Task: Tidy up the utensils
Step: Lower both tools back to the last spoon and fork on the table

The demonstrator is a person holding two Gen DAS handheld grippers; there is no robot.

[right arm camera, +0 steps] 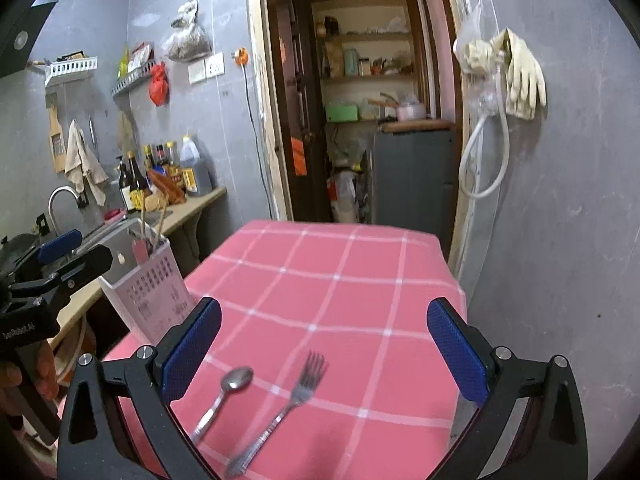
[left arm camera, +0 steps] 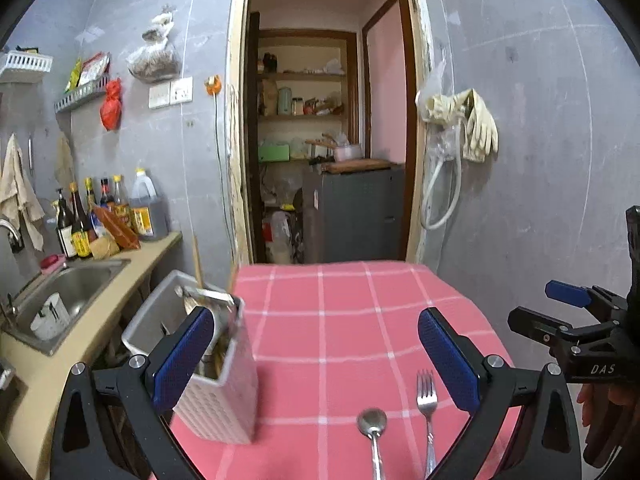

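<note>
Both tongs gape wide with nothing between their blue pads: the left tongs [left arm camera: 316,356] hang over the near part of the pink checked desk [left arm camera: 344,300], and the right tongs [right arm camera: 324,356] do the same a little further right. From the left wrist view the right tongs show at the right edge, held in a person's hand [left arm camera: 600,400].

Down on the cloth, near the front edge, lie the spoon [left arm camera: 373,432] and the fork [left arm camera: 427,408], side by side and apart. Both run lengthwise away from the front edge, bowl and tines pointing toward the far end of the desk and the doorway, handles toward the cameras. In the right wrist view they look slanted, heads leaning up and to the right, the spoon [right arm camera: 228,396] left of the fork [right arm camera: 288,404].

Over at the left edge of the desk stands the white perforated utensil holder [left arm camera: 224,392], upright, close beside the left pad of the left tongs. It already carries chopsticks [left arm camera: 197,260] and other utensils sticking up out of its top. Past it, off the desk, sits the kitchen sink [left arm camera: 72,292].
</note>
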